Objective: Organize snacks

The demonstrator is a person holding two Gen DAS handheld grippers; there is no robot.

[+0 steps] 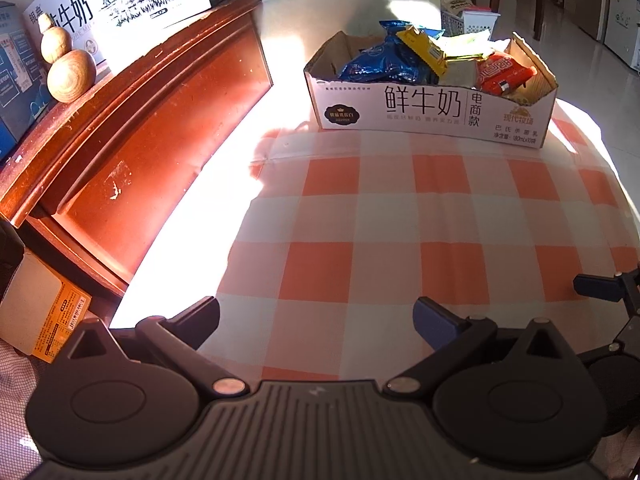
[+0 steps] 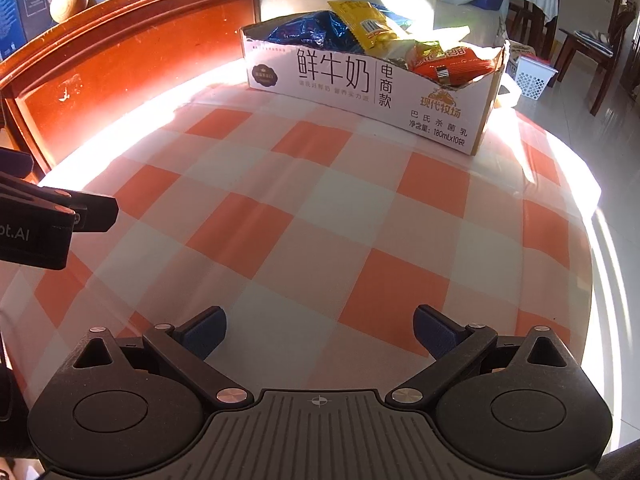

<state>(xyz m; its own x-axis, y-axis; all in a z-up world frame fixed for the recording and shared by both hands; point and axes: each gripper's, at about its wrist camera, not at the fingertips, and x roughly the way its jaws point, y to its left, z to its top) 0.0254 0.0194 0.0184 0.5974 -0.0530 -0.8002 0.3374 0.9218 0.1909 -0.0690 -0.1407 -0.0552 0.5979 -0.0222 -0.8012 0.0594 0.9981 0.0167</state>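
Both jaws are spread wide and hold nothing: the left gripper [image 1: 316, 320] and right gripper [image 2: 320, 330] hover over the checked cloth [image 2: 320, 216]. Far across it sits the cardboard box [image 1: 432, 110], full of snack bags [image 1: 384, 60].

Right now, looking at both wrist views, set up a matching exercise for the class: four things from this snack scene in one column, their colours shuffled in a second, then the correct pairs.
Column 1
1. Large snack bag at the left end of the milk carton box
2. Snack packet sticking up in the middle
3. Snack packet at the box's right end
4. Wooden gourd ornament on the headboard

Column 2
A. Red-orange
B. Light brown
C. Blue
D. Yellow

Pairs: 1-C, 2-D, 3-A, 4-B
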